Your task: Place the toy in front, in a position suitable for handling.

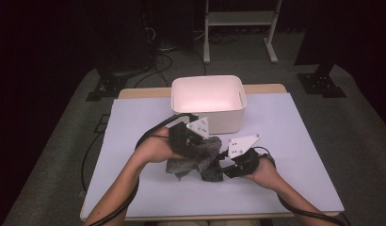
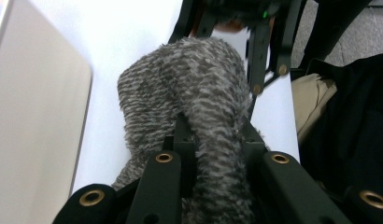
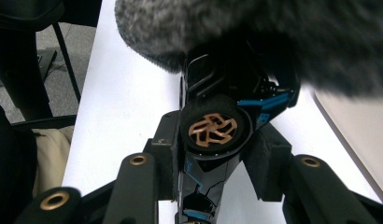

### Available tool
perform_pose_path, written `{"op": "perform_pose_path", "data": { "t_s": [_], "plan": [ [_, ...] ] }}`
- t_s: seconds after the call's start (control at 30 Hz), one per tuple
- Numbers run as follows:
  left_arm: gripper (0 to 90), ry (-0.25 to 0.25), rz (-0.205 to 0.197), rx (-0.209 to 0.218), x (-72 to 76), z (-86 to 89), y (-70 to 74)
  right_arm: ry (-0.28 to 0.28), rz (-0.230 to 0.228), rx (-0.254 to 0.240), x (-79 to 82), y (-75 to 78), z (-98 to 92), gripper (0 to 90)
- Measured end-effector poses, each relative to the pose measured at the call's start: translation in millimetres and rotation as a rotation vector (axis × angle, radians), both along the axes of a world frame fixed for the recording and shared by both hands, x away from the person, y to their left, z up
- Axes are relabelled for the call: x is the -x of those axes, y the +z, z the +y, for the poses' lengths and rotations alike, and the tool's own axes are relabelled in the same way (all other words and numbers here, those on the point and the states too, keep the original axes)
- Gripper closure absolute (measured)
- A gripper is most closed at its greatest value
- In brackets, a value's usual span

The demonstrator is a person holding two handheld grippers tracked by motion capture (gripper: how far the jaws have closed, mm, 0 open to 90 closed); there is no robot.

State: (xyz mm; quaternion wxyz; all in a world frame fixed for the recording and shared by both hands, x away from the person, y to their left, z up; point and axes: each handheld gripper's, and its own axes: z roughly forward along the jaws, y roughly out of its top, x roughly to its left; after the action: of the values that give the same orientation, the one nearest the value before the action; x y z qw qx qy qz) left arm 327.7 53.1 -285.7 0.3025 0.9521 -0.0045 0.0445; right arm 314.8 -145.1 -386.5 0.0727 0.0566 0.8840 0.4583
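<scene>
Two forearms are coming in from the near edge of the white table (image 1: 134, 122) in the high view, each hand carrying a gripper. On the left, the left gripper (image 1: 197, 147) is pinching a fold of the grey fuzzy cloth (image 1: 196, 160); its own view shows the jaws pressing narrowly on the woolly fabric (image 2: 189, 102), which is rising from between them and draping toward the other tool. On the right, the right gripper (image 1: 229, 165) is clamping a black toy car (image 3: 213, 135) with blue trim and a copper-coloured wheel, the pads pressing on both sides of its body. That car is sitting under the cloth, whose fluffy edge (image 3: 273, 37) is hanging over its far end; in the high view the car is probably the dark lump beneath the cloth, though it is hard to make out there. Both things are lying near the middle of the table, toward its near side. Beyond them, touching neither, a white bin (image 1: 208, 102) is standing open at the far edge.
</scene>
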Motion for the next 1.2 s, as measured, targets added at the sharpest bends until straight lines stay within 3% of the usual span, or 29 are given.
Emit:
{"op": "perform_pose_path", "data": {
  "t_s": [0.4,0.7,1.2],
  "plan": [
    [75.4,-0.037,0.009,0.005,0.1,-26.6,-2.2,-0.012,0.004,-0.018,0.1,-2.3,-8.9,58.7],
    [75.4,-0.014,0.014,0.031,-3.0,-12.7,-3.3,-0.019,0.016,-0.019,0.0,-3.1,-18.5,58.8],
    [75.2,0.023,0.06,0.067,-6.3,5.5,-14.8,-0.018,0.017,0.021,0.8,0.4,-23.8,58.8]
  ]
}}
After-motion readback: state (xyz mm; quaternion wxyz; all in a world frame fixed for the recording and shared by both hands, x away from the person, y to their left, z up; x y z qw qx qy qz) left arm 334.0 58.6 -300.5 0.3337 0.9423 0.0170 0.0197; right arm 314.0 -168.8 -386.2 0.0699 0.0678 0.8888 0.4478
